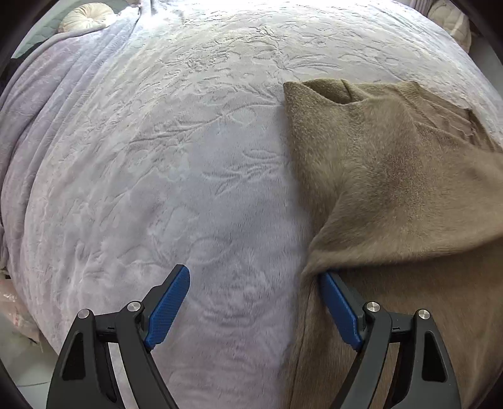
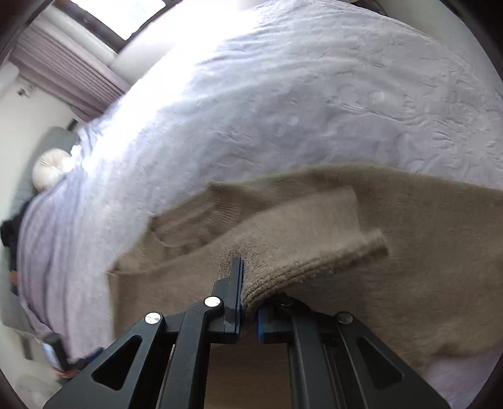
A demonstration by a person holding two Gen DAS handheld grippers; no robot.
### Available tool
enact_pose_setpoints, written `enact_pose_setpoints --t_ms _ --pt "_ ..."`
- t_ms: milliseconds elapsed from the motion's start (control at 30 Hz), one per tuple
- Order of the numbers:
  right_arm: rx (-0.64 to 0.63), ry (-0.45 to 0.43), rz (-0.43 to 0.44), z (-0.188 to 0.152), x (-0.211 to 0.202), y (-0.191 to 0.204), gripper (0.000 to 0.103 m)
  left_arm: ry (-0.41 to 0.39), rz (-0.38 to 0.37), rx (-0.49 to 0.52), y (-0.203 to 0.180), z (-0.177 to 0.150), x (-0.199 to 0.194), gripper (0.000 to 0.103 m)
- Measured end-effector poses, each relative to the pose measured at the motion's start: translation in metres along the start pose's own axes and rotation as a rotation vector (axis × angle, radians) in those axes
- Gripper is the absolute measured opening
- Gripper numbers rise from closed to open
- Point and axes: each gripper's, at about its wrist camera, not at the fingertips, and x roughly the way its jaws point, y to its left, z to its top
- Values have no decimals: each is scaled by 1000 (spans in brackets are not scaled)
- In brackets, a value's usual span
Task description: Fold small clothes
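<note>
A tan knit sweater (image 1: 393, 176) lies on a pale lilac bedspread (image 1: 176, 157), at the right of the left wrist view. My left gripper (image 1: 254, 277) is open, its jaws wide apart; the sweater's near edge drapes over the tip of its right blue finger (image 1: 338, 310), the left finger is over bare bedspread. In the right wrist view my right gripper (image 2: 248, 283) is shut on the sweater's ribbed hem (image 2: 301, 267) and holds that edge lifted over the rest of the sweater (image 2: 424, 239). Its right finger is hidden under the knit.
The embossed bedspread (image 2: 283, 94) covers the whole bed. A round cream cushion (image 1: 86, 15) sits at the far left corner; it also shows in the right wrist view (image 2: 50, 170). Curtains (image 2: 63, 78) and a bright window stand beyond the bed. Dark items lie at the bed's left edge (image 2: 9, 232).
</note>
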Motion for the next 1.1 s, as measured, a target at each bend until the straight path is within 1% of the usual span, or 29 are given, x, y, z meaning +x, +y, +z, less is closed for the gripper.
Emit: enact_pose_setpoints --t_ms 67,133,200,267,367,400,433,500,533,567,600,633,667,767,833,867,967,1100 --pt "34 45 -34 -7 12 -18 7 -18 -19 14 5 -2 -17 85" --pt "78 71 -19 -12 19 -33 8 -60 7 28 8 4 -33 85" --pt "86 63 -7 -15 17 -34 8 -105 5 25 10 17 -46 85" --pt "59 65 -15 -11 17 -28 8 -131 -11 8 7 36 -49 85" --pt "12 63 -3 -7 11 -18 8 -152 9 35 -15 64 -33 85" --pt "-6 57 5 -2 13 -13 8 -160 28 48 -25 71 -24 85" --pt "-25 47 12 2 10 -7 8 -158 64 69 -35 80 -12 85" --pt "-40 39 23 10 13 -7 8 -123 138 88 -42 90 16 85" --pt "-42 43 22 11 14 -7 8 -98 159 81 -40 91 29 85" --pt "-39 59 9 10 17 -10 8 -90 161 69 -36 89 37 88" --pt "-34 82 -22 8 20 -17 15 -98 163 59 -30 85 39 98" --pt "-24 100 -53 4 20 -25 26 -106 191 53 -25 83 38 103" --pt "5 108 -64 -1 19 -38 27 -102 196 56 -20 81 37 103" --pt "104 90 -6 -10 -2 -67 29 -70 179 72 -12 82 32 103" --pt "148 81 4 -18 -17 -77 37 -68 188 104 -14 78 25 103" --pt "169 78 11 -23 -25 -81 38 -67 185 116 -15 76 20 103" --pt "226 80 49 -42 -46 -91 40 -62 145 141 -29 65 2 103" --pt "305 88 93 -68 -63 -105 41 -52 82 196 -64 47 -21 103"
